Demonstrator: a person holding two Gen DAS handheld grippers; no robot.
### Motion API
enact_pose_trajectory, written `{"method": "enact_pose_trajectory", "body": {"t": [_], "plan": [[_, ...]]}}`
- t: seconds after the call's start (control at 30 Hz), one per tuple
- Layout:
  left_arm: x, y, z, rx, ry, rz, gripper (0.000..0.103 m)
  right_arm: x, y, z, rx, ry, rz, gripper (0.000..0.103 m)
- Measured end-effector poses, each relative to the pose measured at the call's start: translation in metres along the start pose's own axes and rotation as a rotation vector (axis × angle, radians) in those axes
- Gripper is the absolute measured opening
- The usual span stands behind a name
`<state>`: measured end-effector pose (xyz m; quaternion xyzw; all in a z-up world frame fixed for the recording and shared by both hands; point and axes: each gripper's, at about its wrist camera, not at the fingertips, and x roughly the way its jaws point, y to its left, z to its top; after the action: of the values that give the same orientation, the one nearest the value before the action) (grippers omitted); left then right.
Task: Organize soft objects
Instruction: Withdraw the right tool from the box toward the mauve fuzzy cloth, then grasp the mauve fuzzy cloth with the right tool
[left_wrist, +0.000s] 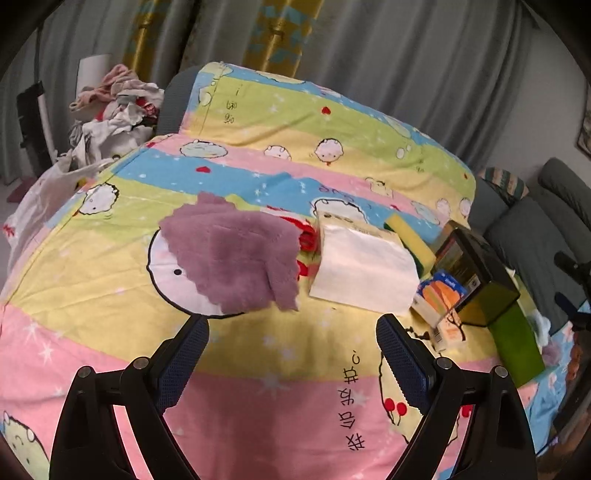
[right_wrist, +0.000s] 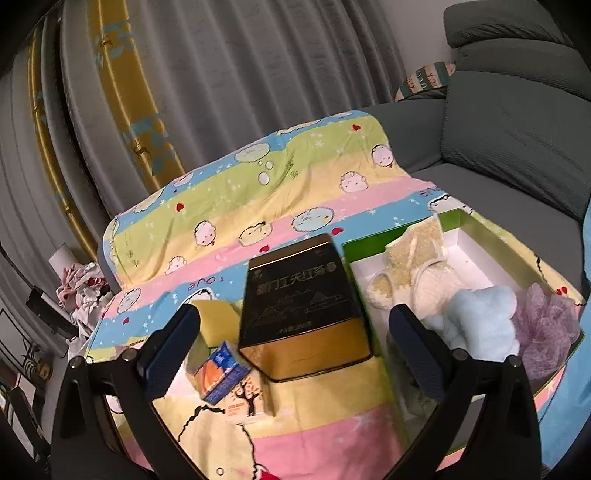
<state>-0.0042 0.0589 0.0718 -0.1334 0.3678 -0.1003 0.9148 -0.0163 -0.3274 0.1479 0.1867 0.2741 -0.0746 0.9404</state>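
A purple fluffy cloth (left_wrist: 229, 258) lies crumpled on the cartoon-print sheet (left_wrist: 258, 369), partly covering a red item (left_wrist: 309, 240). My left gripper (left_wrist: 291, 328) hangs just short of the cloth, open, with nothing between its fingers. In the right wrist view a green box with a white inside (right_wrist: 476, 254) holds a cream fluffy piece (right_wrist: 413, 266), a light blue fluffy cloth (right_wrist: 476, 321) and a purple mesh puff (right_wrist: 546, 325). My right gripper (right_wrist: 295, 314) is open and empty, above the sheet in front of a dark tin (right_wrist: 306, 302) and left of the box.
A white tissue pack (left_wrist: 364, 266), a yellow-green sponge (left_wrist: 410, 236), the dark tin (left_wrist: 476, 273) and a small orange-and-blue carton (left_wrist: 443, 291) sit right of the cloth. A clothes heap (left_wrist: 114, 110) lies at the far left. A grey sofa (right_wrist: 517, 129) stands on the right, with curtains behind.
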Motion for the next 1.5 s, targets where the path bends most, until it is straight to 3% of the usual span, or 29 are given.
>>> {"method": "enact_pose_trajectory", "body": {"t": [0.23, 0.77, 0.93, 1.07, 1.3, 1.5], "plan": [[-0.011, 0.006, 0.002, -0.029, -0.025, -0.018, 0.092, 0.004, 0.029, -0.009, -0.074, 0.028, 0.004, 0.102], [-0.03, 0.016, 0.008, -0.063, -0.104, -0.007, 0.092, 0.017, 0.085, -0.038, -0.199, 0.123, 0.118, 0.101], [-0.034, 0.019, 0.01, -0.077, -0.121, 0.003, 0.092, 0.018, 0.097, -0.045, -0.208, 0.15, 0.184, 0.095], [-0.033, 0.026, 0.013, -0.088, -0.104, 0.037, 0.092, 0.022, 0.108, -0.05, -0.204, 0.191, 0.245, 0.084], [-0.028, 0.047, 0.017, -0.101, -0.049, 0.144, 0.088, 0.053, 0.162, -0.07, -0.219, 0.357, 0.398, 0.084], [-0.027, 0.072, 0.019, -0.156, -0.015, 0.218, 0.085, 0.104, 0.24, -0.086, -0.288, 0.449, 0.434, 0.085]]}}
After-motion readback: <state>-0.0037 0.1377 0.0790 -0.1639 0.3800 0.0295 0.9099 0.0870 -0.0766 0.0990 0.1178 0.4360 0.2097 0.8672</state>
